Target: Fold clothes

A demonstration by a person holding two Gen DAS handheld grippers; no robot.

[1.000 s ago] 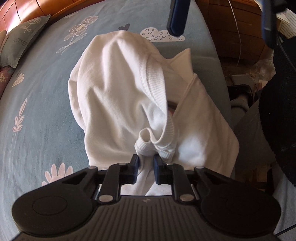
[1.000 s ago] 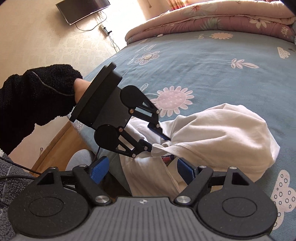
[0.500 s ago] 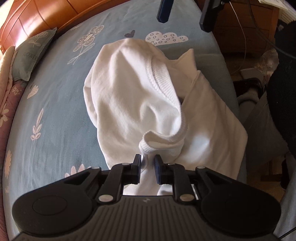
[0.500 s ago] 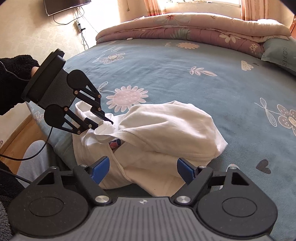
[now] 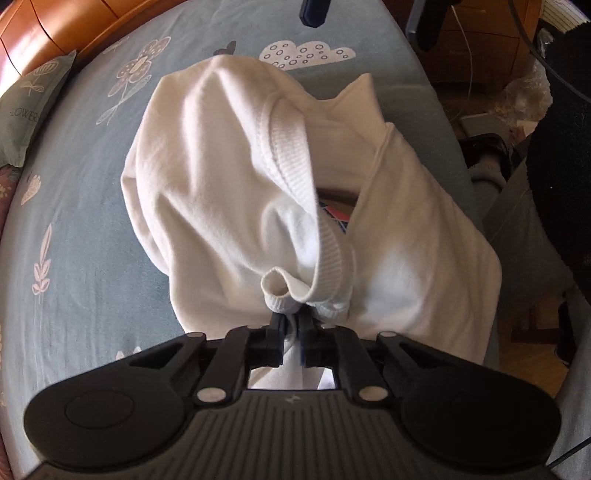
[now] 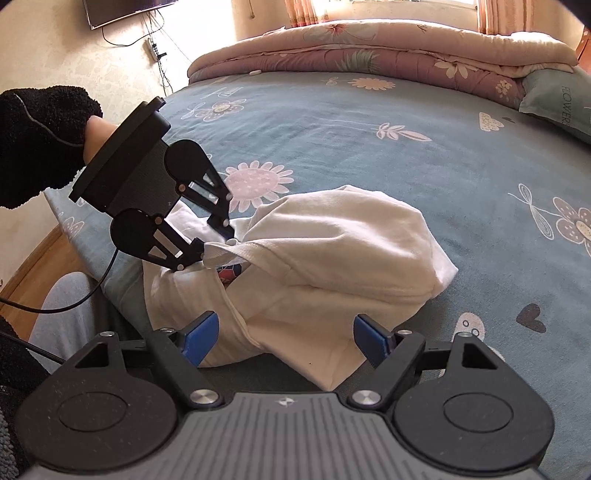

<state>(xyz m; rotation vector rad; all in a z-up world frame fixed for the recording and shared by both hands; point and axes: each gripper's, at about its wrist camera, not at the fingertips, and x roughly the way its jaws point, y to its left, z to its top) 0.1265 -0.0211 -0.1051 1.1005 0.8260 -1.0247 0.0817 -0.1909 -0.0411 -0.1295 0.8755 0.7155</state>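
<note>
A crumpled white shirt (image 6: pixel 332 254) lay near the edge of a bed (image 6: pixel 406 147) covered with a blue sheet printed with flowers, leaves and clouds. The shirt was bunched into a rounded heap, with its ribbed collar (image 5: pixel 291 162) running across the top and a bit of red and blue print showing inside the neck opening.

The left claw (image 5: pixel 291 326) was pressed together on a fold of the ribbed collar, the white cloth pinched between its blue pads right at the near end of the heap. In the right wrist view the same claw (image 6: pixel 218 242) came in from the left, tilted steeply downward, and the collar was drawn up taut from its tips. A hand (image 6: pixel 98 136) in a black fleecy sleeve (image 6: pixel 40 140) held it from behind, and a black cable (image 6: pixel 74 302) trailed off below.

The right claw (image 6: pixel 286 338) stood spread wide just above the near side of the shirt, its blue pads (image 6: pixel 201 338) well apart and touching nothing; the lower corner of the shirt lay between and a little beyond them. In the left wrist view its two fingertips (image 5: pixel 314 13) showed at the top edge, beyond the heap.

A pink flowered quilt (image 6: pixel 369 48) was folded along the far side of the bed, with a grey-green pillow (image 6: pixel 557 99) beside it. A television (image 6: pixel 122 11) hung on the wall.
</note>
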